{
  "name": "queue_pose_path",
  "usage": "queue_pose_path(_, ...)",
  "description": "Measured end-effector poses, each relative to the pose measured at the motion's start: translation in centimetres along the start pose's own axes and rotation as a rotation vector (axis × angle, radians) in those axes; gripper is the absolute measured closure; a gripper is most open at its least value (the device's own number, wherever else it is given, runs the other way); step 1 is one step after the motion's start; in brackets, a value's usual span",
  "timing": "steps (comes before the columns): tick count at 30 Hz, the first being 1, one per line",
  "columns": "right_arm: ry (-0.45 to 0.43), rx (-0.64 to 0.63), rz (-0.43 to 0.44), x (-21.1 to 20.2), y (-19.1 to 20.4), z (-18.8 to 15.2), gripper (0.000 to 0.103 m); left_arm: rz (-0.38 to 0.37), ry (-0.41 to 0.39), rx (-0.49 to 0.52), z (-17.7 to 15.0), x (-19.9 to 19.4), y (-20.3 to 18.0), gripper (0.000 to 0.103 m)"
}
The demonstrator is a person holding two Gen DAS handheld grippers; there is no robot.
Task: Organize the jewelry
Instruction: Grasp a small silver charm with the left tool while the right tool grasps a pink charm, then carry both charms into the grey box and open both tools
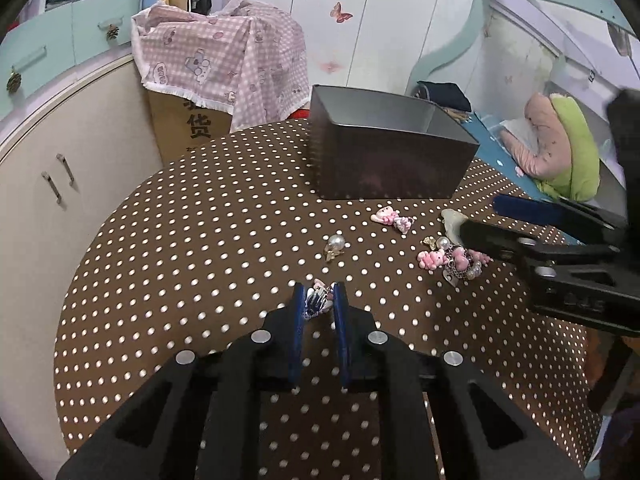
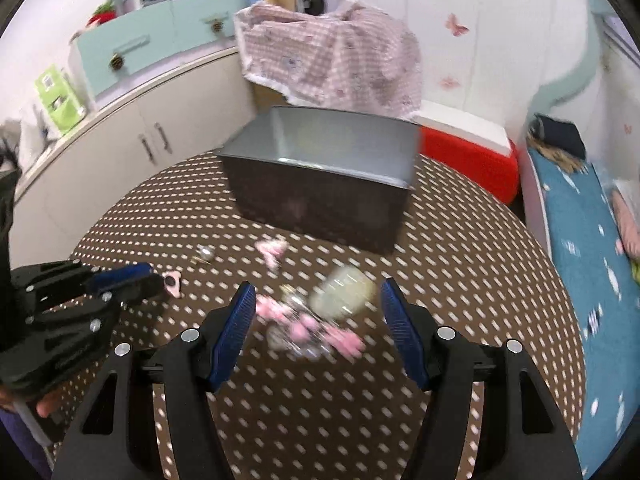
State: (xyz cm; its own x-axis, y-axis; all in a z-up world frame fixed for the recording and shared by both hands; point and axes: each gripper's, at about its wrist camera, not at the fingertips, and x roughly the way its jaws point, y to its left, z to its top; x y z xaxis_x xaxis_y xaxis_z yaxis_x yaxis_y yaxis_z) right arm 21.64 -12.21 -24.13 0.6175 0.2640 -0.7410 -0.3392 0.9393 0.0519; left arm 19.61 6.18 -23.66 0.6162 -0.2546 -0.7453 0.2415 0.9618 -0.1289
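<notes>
Closest to you, your left hand-held gripper [image 1: 319, 298] has its two blue fingers [image 1: 297, 320] drawn close together around a small trinket [image 1: 318, 300] with pink and silver parts. The trinket sits between the fingertips, low over the brown dotted tabletop [image 1: 200, 240]; whether the pads really press it on both sides, you cannot tell for sure.

Your right hand-held gripper [image 2: 318, 304] stands wide open, with its blue fingers [image 2: 236, 328] far apart. Between them on the tabletop lies a tangled heap of jewelry [image 2: 304, 328] with pink charms, a chain and pearls. The right view is blurred, so the single pieces are hard to separate there. A pale greenish piece [image 2: 344, 294] lies at the far side of this heap. In the left view, the same heap [image 1: 454, 260] sits just below the fingers of the right hand-held gripper.

Farther out, a pearl earring [image 1: 335, 246] lies alone on the tabletop, near the middle. A pink charm [image 1: 394, 218] lies beyond it, near the front wall of the grey box [image 1: 384, 172]. This box stands open at the far side of the tabletop, and from these views you cannot see its bottom.

Behind the tabletop stands a carton draped with a pink checked cloth [image 1: 224, 64], and a bed with a blue cover [image 2: 576, 216] is on the right.
</notes>
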Motion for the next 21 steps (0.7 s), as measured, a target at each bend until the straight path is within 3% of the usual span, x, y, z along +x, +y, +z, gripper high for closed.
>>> queue_pose_path(1, 0.007, -0.018, 0.003, 0.5, 0.6, 0.3, 0.040, -0.004, -0.003, -0.005, -0.1, -0.2, 0.1, 0.090)
queue_pose_path(4, 0.047, -0.045, 0.036, 2.3, 1.8, 1.1, 0.056, -0.013, -0.009, -0.024, -0.2, -0.7, 0.8, 0.090)
queue_pose_path(12, 0.091, -0.030, 0.030, 5.0, 1.4, 1.4, 0.070, -0.026, -0.013, -0.030, 0.3, -0.7, 1.5, 0.090)
queue_pose_path(15, 0.086, -0.034, 0.036, 5.2, 1.2, 1.4, 0.090, -0.029, -0.016, -0.028, 0.7, -0.5, 1.4, 0.090)
queue_pose_path(21, 0.046, -0.035, 0.061, 3.5, 1.0, 1.7, 0.093, -0.040, -0.036, -0.028, 2.2, -0.8, 1.3, 0.090)
